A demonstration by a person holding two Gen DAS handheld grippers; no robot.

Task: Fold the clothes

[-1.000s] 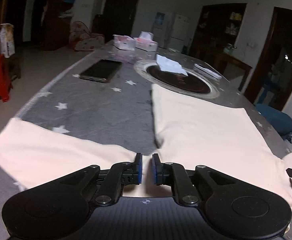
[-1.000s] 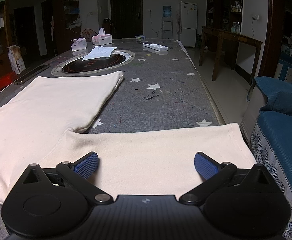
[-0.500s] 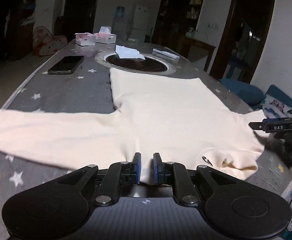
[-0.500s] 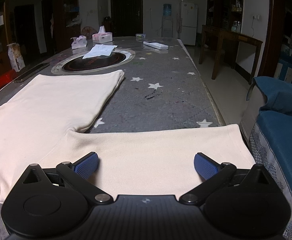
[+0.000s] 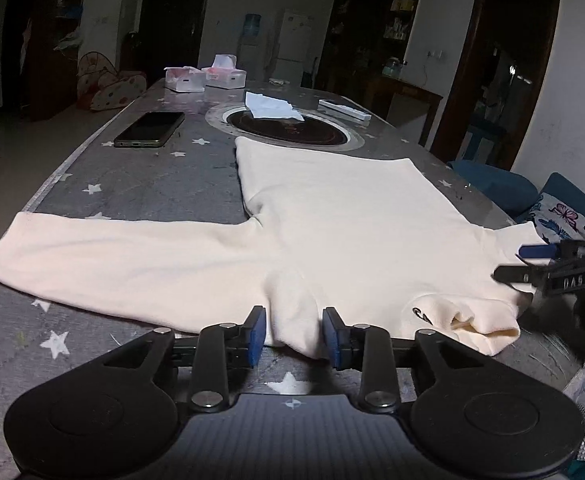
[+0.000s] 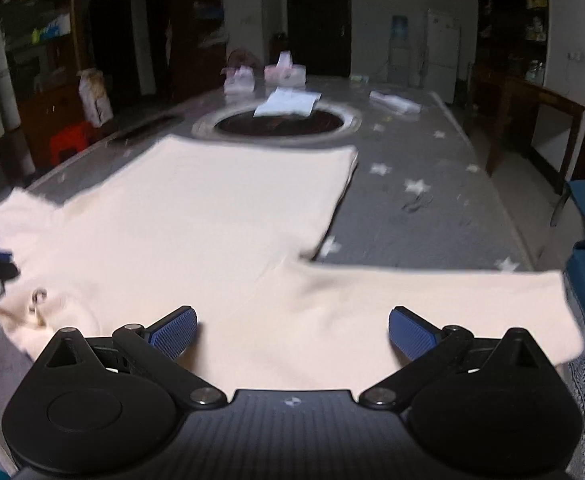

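My left gripper (image 5: 293,332) stood part-open around the cream shirt (image 5: 332,216)'s near edge; my right gripper (image 6: 292,330) gaped empty. Spreading looked finished; next, pinch a sleeve.

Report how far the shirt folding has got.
Done: the cream shirt lies spread flat on the star-patterned table, both sleeves out to the sides. In hand: nothing is gripped; the left gripper has its jaws open around a ridge of fabric at the near edge, and the right gripper is wide open. Left: every fold.
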